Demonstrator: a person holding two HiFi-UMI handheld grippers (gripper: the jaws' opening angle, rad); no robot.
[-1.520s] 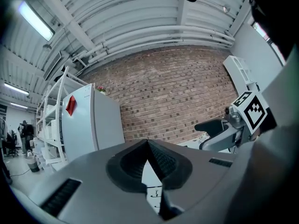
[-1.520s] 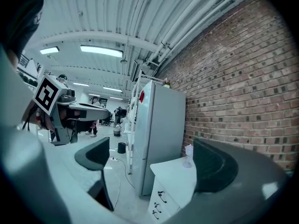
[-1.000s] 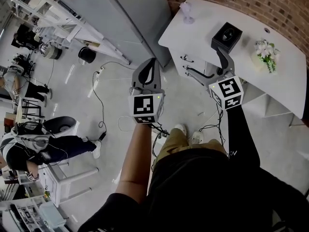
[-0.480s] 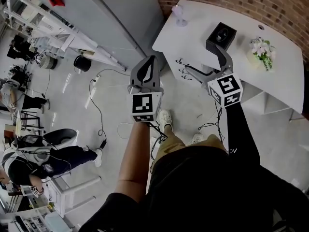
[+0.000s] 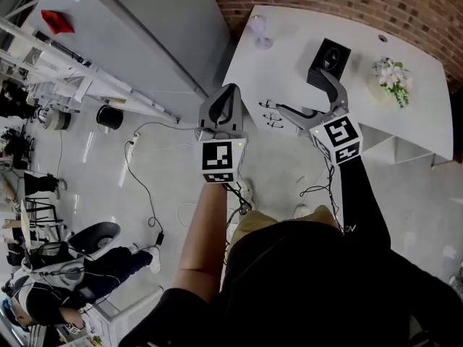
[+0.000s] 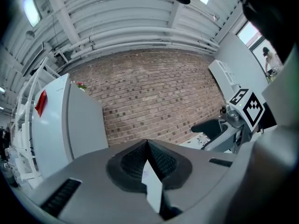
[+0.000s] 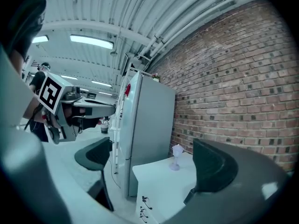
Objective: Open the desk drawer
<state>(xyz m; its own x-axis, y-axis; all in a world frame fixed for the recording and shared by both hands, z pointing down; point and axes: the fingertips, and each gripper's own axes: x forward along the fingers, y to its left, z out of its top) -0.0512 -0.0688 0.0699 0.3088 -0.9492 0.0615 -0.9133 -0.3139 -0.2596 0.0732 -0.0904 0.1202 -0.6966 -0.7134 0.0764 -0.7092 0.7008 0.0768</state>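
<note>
Pose: extended forward; left claw (image 5: 226, 90) pinched together, right claw (image 5: 302, 92) spread wide near desk (image 5: 289, 53).

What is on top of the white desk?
A little clear glass, a black box and a bunch of flowers. The right tongs hide a bit of the desk.

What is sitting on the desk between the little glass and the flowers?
A black box with a round hole on top sits between the glass and the flowers. The head view shows it.
</note>
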